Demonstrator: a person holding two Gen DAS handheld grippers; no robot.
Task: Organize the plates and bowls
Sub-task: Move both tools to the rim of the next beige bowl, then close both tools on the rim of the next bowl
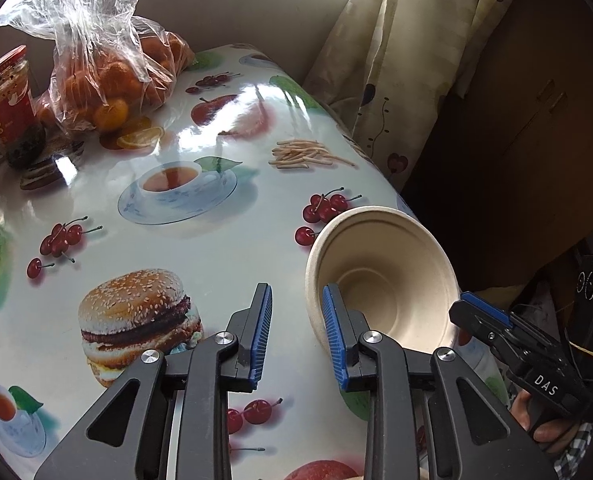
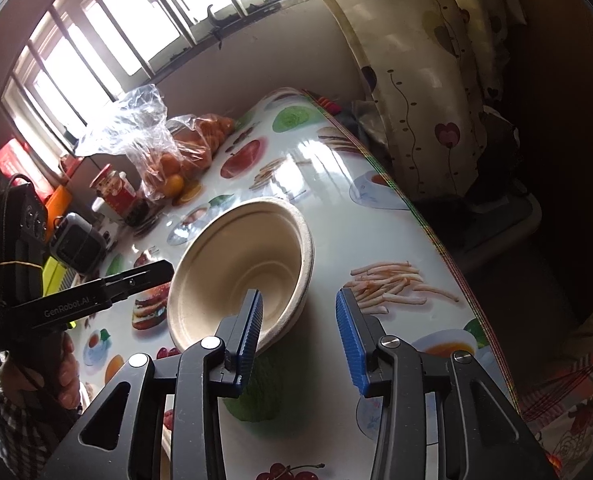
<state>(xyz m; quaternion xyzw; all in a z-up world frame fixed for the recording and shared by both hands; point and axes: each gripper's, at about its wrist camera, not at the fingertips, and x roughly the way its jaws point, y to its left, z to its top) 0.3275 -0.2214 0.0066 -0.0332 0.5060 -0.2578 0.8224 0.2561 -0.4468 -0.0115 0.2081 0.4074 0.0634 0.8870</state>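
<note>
A table (image 1: pixel 256 216) is seen covered w/ a glossy oilcloth printed w/ cherries, burgers, teacups and fries; window glare is reflected on it. A beige paper bowl (image 1: pixel 380 276) is found near the table's curtain-side edge, tilted, its opening turned toward the cams. Beyond the bowl, at the far end, a clear bag of oranges (image 1: pixel 108 68) and a red-lidded jar (image 1: pixel 10 92) are set approx. side by side. A barred window (image 2: pixel 108 36) is seen past the bag; a patterned curtain (image 2: pixel 428 92) hangs beside the table.

Left gripper (image 1: pixel 296 336): jaws partly apart, nothing pinched, one finger at the bowl's rim. Right gripper (image 2: pixel 300 336): jaws likewise apart, nothing clamped, left finger in front of the bowl's rim.
</note>
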